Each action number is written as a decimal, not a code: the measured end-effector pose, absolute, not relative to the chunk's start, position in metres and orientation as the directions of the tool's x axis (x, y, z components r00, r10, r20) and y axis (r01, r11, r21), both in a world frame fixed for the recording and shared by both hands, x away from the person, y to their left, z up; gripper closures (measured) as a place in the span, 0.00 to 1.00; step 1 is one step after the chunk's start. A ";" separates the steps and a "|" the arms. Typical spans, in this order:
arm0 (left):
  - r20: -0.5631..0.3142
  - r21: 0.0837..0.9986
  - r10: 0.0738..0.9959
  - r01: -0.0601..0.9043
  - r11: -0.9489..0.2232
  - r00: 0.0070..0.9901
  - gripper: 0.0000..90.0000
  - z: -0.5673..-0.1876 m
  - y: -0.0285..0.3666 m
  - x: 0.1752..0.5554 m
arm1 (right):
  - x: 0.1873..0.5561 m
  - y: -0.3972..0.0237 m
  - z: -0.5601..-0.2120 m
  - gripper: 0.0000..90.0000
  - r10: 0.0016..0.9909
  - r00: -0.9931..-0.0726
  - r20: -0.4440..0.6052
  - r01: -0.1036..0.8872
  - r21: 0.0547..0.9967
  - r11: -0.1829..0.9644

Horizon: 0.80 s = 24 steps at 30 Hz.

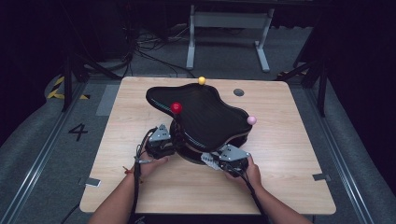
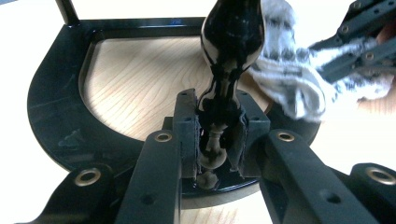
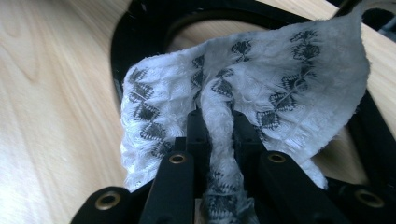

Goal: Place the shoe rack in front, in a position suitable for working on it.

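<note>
On the wooden bench point(image 1: 289, 186) stands a black stand: a wavy-edged black top point(image 1: 201, 114) raised on a glossy turned post point(image 2: 229, 42) above a black ring-shaped base point(image 2: 51, 107). Three balls sit at the top's rim — a red ball point(image 1: 176, 107) toward the left, a yellow ball point(image 1: 201, 80) at the far edge, a pink ball point(image 1: 251, 120) at the right. The stand sits near the middle of the bench, its base reaching toward the near edge.

The left gripper point(image 1: 161, 140) is at the near left of the base; its jaws are pressed onto the narrow lower part of the post, pinching it just above the base.

The right gripper point(image 1: 229, 158) is at the near right of the base. Its jaws pinch a bunched fold of a white cloth point(image 3: 243, 93) patterned with dark motifs — the cloth fans out beyond the jaws over the base's rim, just beside the post.
</note>
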<state>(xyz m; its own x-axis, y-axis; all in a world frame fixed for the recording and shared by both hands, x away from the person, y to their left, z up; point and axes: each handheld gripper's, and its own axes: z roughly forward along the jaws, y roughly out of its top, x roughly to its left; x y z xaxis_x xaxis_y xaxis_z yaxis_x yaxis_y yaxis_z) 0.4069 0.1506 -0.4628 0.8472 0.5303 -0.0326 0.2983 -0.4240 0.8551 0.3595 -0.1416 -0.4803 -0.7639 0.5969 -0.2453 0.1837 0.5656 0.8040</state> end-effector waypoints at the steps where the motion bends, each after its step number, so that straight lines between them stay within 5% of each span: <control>1: -0.029 0.847 0.534 0.304 -0.437 0.845 0.83 -0.464 0.150 0.407 | 0.360 -0.144 -0.480 0.90 0.602 -0.760 -0.244 0.188 0.805 0.563; 24: -0.083 0.853 0.513 0.327 -0.406 0.854 0.84 -0.469 0.152 0.411 | 0.381 -0.193 -0.480 0.90 0.697 -0.673 -0.248 0.264 0.799 0.540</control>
